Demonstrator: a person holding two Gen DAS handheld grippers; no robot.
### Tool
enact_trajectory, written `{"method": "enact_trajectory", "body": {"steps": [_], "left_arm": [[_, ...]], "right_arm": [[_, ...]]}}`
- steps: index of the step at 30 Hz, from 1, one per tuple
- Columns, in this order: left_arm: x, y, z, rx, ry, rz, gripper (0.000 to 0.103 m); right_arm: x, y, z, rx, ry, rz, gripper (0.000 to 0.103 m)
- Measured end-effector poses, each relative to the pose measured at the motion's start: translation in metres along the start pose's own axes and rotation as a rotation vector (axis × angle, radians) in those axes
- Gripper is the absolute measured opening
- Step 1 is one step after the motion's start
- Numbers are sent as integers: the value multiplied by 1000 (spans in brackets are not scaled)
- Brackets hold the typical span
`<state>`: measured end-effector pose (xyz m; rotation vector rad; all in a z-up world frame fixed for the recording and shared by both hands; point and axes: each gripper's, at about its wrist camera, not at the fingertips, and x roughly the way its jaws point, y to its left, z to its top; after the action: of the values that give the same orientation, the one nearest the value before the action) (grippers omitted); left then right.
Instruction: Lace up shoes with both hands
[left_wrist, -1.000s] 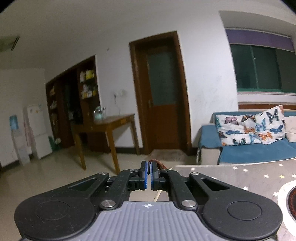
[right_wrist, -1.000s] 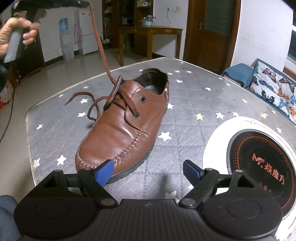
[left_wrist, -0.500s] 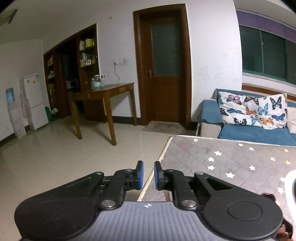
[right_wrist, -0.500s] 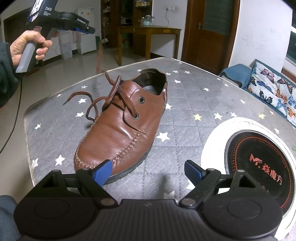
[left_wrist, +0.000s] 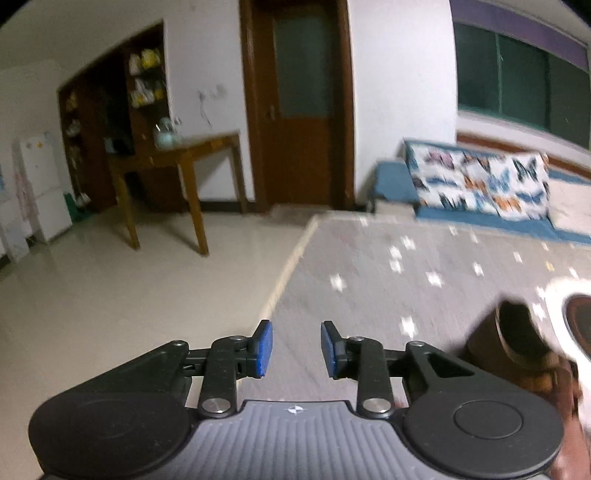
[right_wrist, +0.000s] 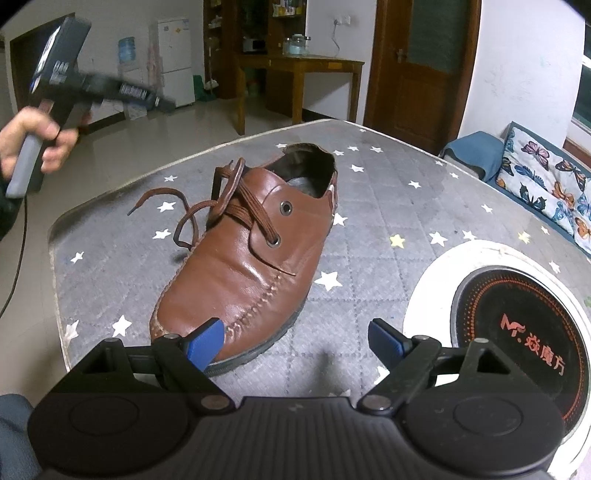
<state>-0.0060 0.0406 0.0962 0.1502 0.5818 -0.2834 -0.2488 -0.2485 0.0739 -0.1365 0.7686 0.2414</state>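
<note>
A brown leather shoe (right_wrist: 251, 266) lies on the grey starred tabletop (right_wrist: 369, 192), toe towards me. Its brown lace (right_wrist: 236, 206) crosses the front eyelets, and the loose ends trail on the cloth to the shoe's left. My right gripper (right_wrist: 295, 338) stands open just in front of the toe, nothing between its blue pads. My left gripper (left_wrist: 296, 349) points over the table edge, its jaws opening with nothing between them; the shoe's heel (left_wrist: 517, 339) shows blurred at its right. In the right wrist view the left gripper (right_wrist: 162, 103) hovers up left, held by a hand (right_wrist: 33, 136).
A round white induction plate (right_wrist: 517, 332) with a black centre sits on the table to the right of the shoe. Beyond the table are a tiled floor, a wooden side table (left_wrist: 184, 162), a door and a blue sofa with butterfly cushions (left_wrist: 480, 184).
My left gripper let go of the lace end, which dropped onto the shoe and table, and it opened while tilting and sinking downward. The right gripper has not moved.
</note>
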Motion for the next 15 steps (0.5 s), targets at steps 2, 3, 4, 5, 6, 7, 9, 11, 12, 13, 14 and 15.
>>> {"method": "enact_trajectory", "body": {"steps": [2,3,4,5,6,7,9,11,12,13,14,15], "left_arm": [[4,-3,-17,17,56,5,31],[7,-5,-24,25,86,11,31],[13,-6,-31,27,118,14,31],[17,-7,-38,29,147,21,31],[22,-7,-44,30,172,37,31],[26,-7,-50,31,196,54,31],[31,-5,-61,18,223,63,31],[27,-4,-66,0,209,57,31],[26,-4,-66,-3,211,57,30],[26,-4,-66,-7,213,54,28],[25,-4,-66,-13,214,44,19],[24,-5,-66,-16,215,39,16]], "right_arm": [[-1,0,1,-7,-6,-4,87],[-2,0,1,-10,-11,-6,87],[-3,0,2,-12,-16,-7,87],[-5,0,3,-13,-22,-8,87],[-6,1,3,-15,-27,-9,87],[-7,1,4,-18,-31,-11,87],[-9,1,5,-23,-41,-14,87],[-11,2,5,-30,-44,-17,87],[-11,3,5,-33,-46,-17,87],[-11,3,5,-35,-48,-18,87],[-11,4,6,-37,-52,-21,87],[-12,4,6,-40,-56,-23,87]]}}
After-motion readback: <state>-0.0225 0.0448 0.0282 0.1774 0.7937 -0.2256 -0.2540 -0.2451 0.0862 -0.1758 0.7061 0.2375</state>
